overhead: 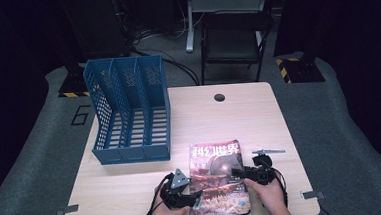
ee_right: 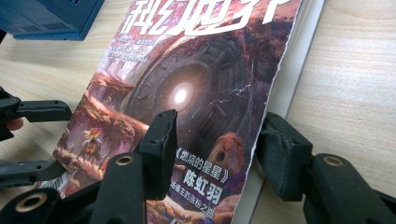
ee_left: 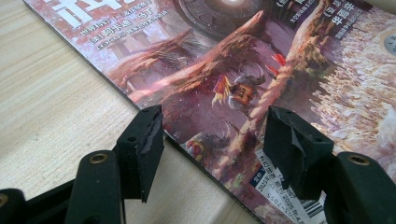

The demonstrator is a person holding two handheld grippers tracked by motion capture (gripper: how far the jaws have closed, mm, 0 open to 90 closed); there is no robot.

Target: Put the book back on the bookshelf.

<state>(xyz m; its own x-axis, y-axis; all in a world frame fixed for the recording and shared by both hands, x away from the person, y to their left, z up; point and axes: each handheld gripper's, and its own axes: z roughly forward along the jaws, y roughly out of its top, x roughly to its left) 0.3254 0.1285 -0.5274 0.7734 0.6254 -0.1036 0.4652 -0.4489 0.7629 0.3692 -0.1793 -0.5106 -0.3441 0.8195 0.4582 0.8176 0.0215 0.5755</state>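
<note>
At the bench's (overhead: 133, 181) left rear stands the blue rack (overhead: 128, 111), its three slots open to the top and nothing in them.

The left gripper (overhead: 191, 196) sits at the front edge, on the near left corner of the magazine (overhead: 220, 178). In the left gripper view its jaws stand partly open and straddle the spine edge of the magazine (ee_left: 243, 70): one pad is over bare wood, the other over the cover by the barcode. No pad presses; it holds nothing.

The magazine lies flat, cover up, at the bench's front edge right of centre, well apart from the rack.

The right gripper (overhead: 238, 173) is at the magazine's right edge. In the right gripper view its jaws are wide, one over the cover (ee_right: 196, 93), the other outside the page edge, where the cover has lifted slightly off the pages. Nothing is clamped.

Judgement: the step in hand is getting a hold on the magazine to lift it, probably for the rack. To do it well, the right gripper should slide its outer jaw under the whole block of pages, not the cover alone, then close. The left gripper should steady the spine so the magazine does not skate across the bench. A grip on the cover alone would let the pages sag or tear.
</note>
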